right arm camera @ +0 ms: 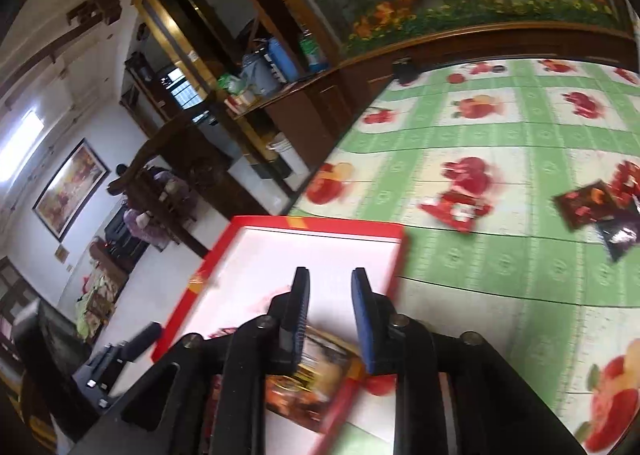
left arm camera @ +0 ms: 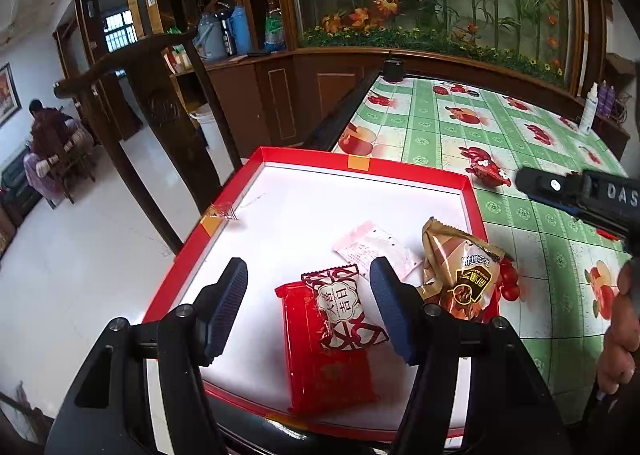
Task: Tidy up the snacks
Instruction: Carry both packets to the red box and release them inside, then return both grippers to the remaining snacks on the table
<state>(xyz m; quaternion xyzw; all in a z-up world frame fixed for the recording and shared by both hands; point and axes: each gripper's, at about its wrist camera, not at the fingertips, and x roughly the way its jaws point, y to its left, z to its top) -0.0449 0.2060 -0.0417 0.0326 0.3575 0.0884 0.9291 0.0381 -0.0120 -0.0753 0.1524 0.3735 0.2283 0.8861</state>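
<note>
Left gripper [left arm camera: 308, 307] fingers spread, empty, straddling the red-and-white patterned snack packet [left arm camera: 344, 305]. Right gripper [right arm camera: 330, 319] fingers released; the glossy brown foil snack bag [left arm camera: 460, 271] straddling the red shallow cardboard tray's [left arm camera: 400, 167] rim may slide out.

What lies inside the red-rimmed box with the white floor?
Inside the red-rimmed box: a flat red packet with a red-and-white patterned packet on top, a pale pink packet, and a gold-brown packet leaning over the rim. Anything beneath them is covered.
</note>
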